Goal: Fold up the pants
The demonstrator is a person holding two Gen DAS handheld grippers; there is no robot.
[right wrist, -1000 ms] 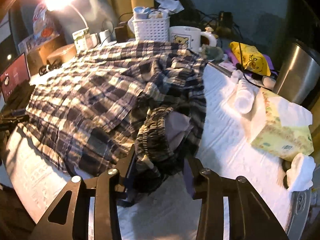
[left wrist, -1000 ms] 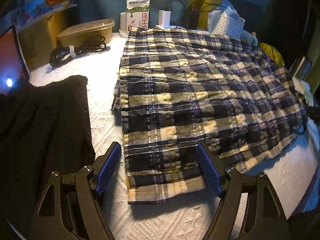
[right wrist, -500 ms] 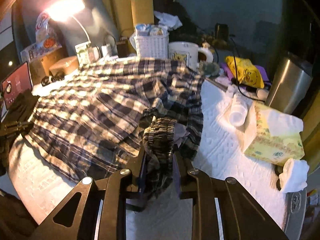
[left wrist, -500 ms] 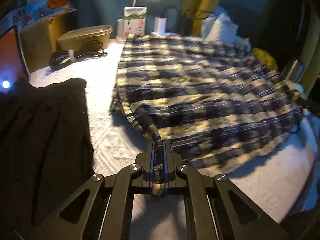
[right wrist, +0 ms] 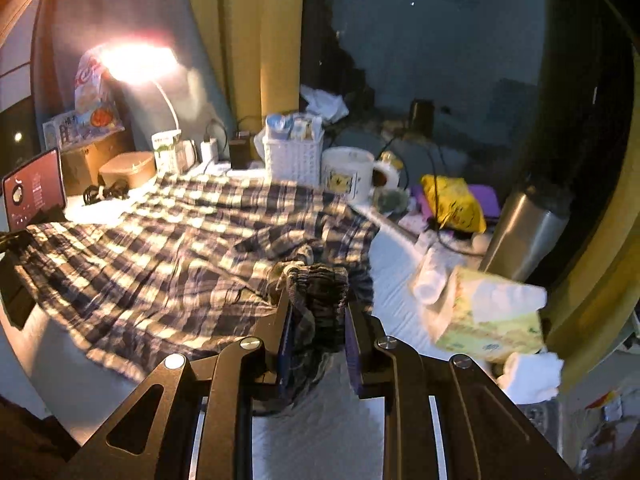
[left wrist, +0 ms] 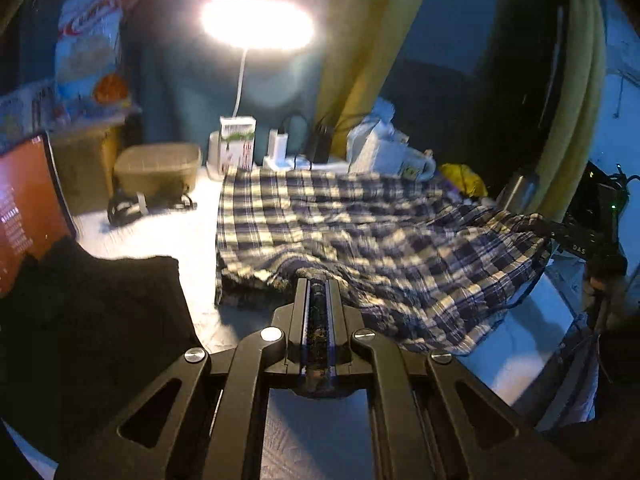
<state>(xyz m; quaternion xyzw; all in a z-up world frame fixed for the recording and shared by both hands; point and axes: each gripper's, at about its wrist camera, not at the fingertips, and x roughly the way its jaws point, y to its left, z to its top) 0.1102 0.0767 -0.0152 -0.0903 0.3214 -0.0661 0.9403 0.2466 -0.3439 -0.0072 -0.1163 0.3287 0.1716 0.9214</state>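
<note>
The plaid pants (left wrist: 360,232) lie spread on the white table cover (left wrist: 168,236). My left gripper (left wrist: 319,292) is shut on their near leg hem, lifted off the table. In the right wrist view the pants (right wrist: 160,248) stretch to the left. My right gripper (right wrist: 318,312) is shut on the bunched elastic waistband (right wrist: 320,284), raised above the cover. The right gripper also shows at the far right of the left wrist view (left wrist: 576,244), holding the cloth's other end.
A black garment (left wrist: 88,312) lies at the left. A lamp (left wrist: 256,24), milk carton (left wrist: 237,142), lidded tub (left wrist: 158,168) and cable (left wrist: 128,208) stand at the back. A white basket (right wrist: 294,160), mug (right wrist: 348,174), steel flask (right wrist: 524,232) and tissue box (right wrist: 488,316) crowd the right.
Both grippers have risen with the cloth, lifting the hem and waistband off the table. A second ago the left gripper was open over the hem; it then shut.
</note>
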